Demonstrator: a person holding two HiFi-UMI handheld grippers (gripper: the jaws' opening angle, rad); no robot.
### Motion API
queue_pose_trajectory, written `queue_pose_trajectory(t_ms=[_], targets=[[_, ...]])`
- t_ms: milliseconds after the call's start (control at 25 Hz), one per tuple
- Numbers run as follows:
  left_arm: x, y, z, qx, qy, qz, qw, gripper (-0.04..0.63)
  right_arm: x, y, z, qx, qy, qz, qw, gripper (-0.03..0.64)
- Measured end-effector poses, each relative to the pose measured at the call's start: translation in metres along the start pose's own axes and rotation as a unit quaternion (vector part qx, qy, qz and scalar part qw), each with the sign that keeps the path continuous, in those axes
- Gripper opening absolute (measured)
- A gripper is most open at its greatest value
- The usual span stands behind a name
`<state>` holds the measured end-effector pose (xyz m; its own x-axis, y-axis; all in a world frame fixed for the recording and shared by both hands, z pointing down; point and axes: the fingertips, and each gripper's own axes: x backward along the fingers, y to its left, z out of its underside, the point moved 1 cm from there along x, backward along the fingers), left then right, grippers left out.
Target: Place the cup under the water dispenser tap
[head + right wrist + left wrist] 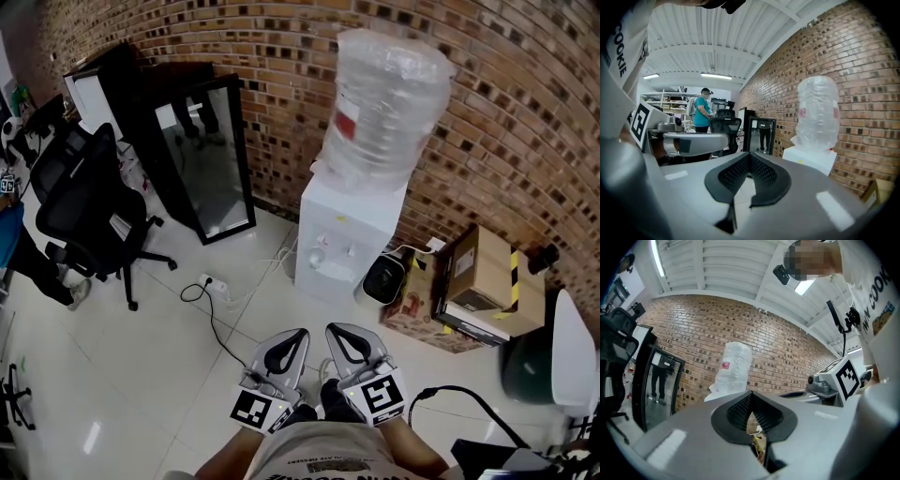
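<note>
Only the head view shows the water dispenser (347, 230) whole, standing against the brick wall (525, 112) with a clear bottle (386, 103) upturned on top, its fill unreadable, and a cardboard box (487, 281) beside it, contents hidden. The right gripper view alone catches a person (701, 115) in a teal shirt. The left gripper (296, 336) and right gripper (335, 331) hover side by side, jaws together on nothing. The cup cannot be made out in any view

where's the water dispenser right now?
Head view, centre, slightly right: the water dispenser stands against the brick wall, between the leaning black-framed mirror on its left and the cardboard boxes on its right.
</note>
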<state>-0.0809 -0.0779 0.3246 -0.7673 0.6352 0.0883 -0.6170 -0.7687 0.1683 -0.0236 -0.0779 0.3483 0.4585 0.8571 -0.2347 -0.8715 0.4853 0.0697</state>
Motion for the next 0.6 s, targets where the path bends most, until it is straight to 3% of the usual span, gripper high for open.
queue_pose_trajectory(t_ms=[600], targets=[[0.025,-0.051,-0.003,-0.008,-0.008,-0.024,0.9997,-0.008,0.071,0.015,0.029,-0.012,0.011,-0.015,1.0,0.006]])
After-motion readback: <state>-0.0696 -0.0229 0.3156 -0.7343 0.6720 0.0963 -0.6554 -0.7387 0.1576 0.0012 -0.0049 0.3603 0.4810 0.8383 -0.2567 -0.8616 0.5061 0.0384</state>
